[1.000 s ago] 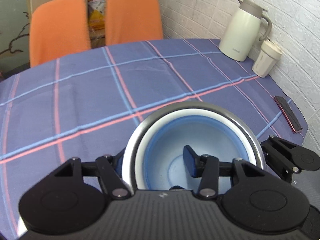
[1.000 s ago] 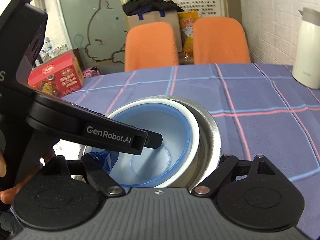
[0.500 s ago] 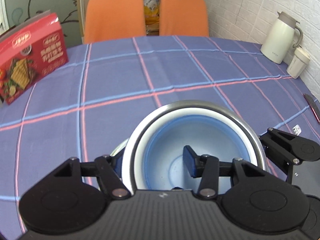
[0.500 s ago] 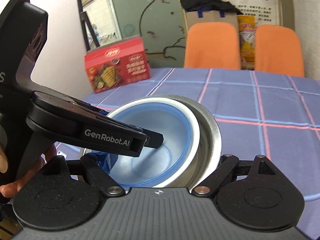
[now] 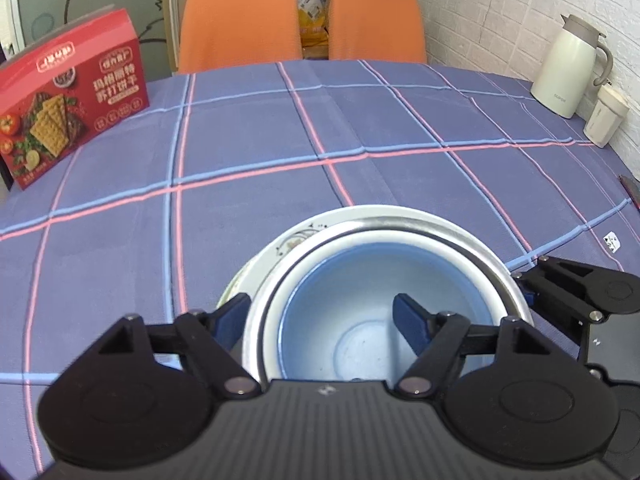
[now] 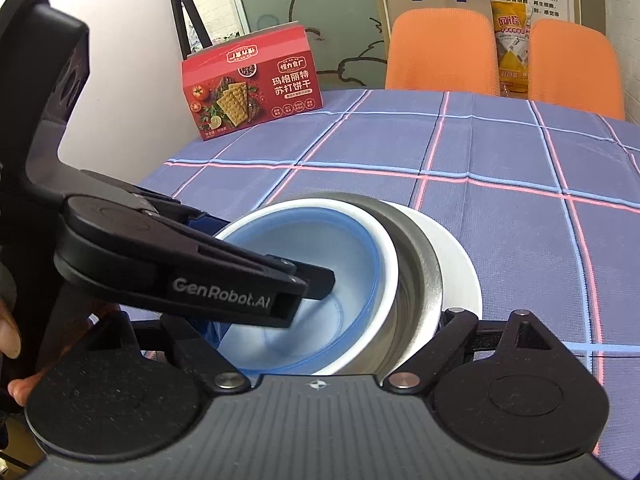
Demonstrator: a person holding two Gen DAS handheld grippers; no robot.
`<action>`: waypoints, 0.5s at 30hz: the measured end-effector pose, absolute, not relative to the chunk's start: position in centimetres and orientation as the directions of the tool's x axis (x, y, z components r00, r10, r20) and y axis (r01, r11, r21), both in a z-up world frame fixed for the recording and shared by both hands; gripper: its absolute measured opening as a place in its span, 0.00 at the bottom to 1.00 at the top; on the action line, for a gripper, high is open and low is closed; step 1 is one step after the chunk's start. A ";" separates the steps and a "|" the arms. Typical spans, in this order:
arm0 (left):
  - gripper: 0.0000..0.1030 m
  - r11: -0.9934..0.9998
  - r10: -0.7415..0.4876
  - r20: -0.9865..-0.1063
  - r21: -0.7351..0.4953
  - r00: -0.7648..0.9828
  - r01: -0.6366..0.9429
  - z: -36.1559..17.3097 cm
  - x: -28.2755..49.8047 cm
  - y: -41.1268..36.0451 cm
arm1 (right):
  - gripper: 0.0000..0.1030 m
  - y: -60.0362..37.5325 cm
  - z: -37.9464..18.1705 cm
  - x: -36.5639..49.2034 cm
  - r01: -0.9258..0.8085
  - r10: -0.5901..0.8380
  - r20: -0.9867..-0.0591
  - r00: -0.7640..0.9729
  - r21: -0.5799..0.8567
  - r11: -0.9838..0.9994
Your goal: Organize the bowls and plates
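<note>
Crackers box [image 5: 68, 96] stands far ahead and to the left of the left hand-held gripper [image 5: 324, 316], on the plaid-clothed counter [image 5: 248, 152]. Straight ahead of that gripper, past the counter's far edge, are two orange chairs [image 5: 240, 20]. Directly at its fingers sits the stack: a blue bowl [image 5: 380, 316] nested in a white bowl [image 5: 304, 276], both inside a steel bowl [image 5: 472, 252], over a patterned plate [image 5: 288, 244]. The left gripper is clamped on the near wall of the stack, its left finger outside the steel bowl and its right finger [image 5: 412, 324] down inside the blue bowl. Whether the plate touches the counter cannot be told. To its right, the right hand-held gripper [image 5: 580, 300] holds the stack's other side; in its own view its left finger is hidden behind the left gripper's body and only the finger linkage by the steel wall [image 6: 420, 276] shows, so its grip cannot be told for sure. Far right ahead stand a cream jug [image 5: 568, 68] and a cup [image 5: 606, 116] by the brick wall.
</note>
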State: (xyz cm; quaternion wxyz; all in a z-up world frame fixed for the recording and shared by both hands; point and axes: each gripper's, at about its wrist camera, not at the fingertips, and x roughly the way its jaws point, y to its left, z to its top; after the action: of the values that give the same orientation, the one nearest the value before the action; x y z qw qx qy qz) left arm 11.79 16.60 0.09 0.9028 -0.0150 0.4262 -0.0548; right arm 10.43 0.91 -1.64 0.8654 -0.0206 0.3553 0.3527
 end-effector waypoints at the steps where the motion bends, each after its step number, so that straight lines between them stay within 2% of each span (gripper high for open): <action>1: 0.86 0.995 -0.099 -0.761 -0.061 0.641 0.081 0.3 11.7 16.5 | 0.73 0.8 -1.7 10.5 -0.623 0.594 -0.632 0.498 0.216 0.752; 2: 0.97 0.997 -0.082 -0.752 -0.050 0.654 0.067 0.5 11.5 16.6 | 0.73 0.7 -1.6 10.4 -0.620 0.592 -0.627 0.506 0.213 0.755; 3: 0.99 0.998 -0.058 -0.739 -0.038 0.671 0.044 0.8 11.4 16.7 | 0.73 0.7 -1.5 10.4 -0.614 0.588 -0.622 0.518 0.208 0.761; 10: 0.99 0.993 0.008 -0.633 -0.087 0.774 -0.081 3.4 10.0 17.7 | 0.73 -1.7 0.3 10.3 -0.556 0.543 -0.543 0.640 0.160 0.816; 15: 0.99 0.983 0.021 -0.558 -0.139 0.830 -0.119 4.3 9.3 15.8 | 0.74 -6.3 0.5 10.8 -0.411 0.470 -0.473 0.746 0.228 0.883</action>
State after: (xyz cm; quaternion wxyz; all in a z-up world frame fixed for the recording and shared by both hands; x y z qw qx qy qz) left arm 9.25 15.79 4.33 0.9527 -0.0842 0.2897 0.0366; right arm 10.76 -6.29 0.45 0.9326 0.0546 0.2673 0.2362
